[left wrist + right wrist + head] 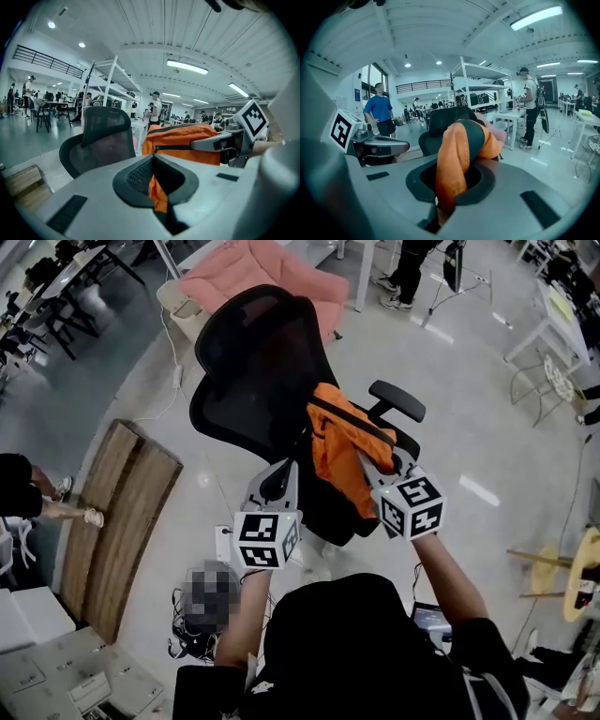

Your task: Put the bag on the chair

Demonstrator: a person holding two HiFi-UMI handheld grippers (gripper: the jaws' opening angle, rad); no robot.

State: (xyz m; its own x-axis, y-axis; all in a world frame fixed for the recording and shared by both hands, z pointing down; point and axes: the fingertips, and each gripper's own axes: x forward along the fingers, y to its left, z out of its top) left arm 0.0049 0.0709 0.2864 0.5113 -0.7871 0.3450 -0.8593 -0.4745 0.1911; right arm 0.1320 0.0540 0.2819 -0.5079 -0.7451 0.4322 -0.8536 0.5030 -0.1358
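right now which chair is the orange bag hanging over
The black mesh office chair: the bag hangs above its seat, while the pink chair stands farther back.

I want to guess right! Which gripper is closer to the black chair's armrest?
Right. The right gripper holds the orange bag close to the armrest. The left gripper grips the bag's other end, farther off across the bag.

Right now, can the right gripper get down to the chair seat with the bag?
Probably yes. The right gripper, shut on the orange bag, is beside the armrest, above the chair seat; only the hanging bag itself lies between.
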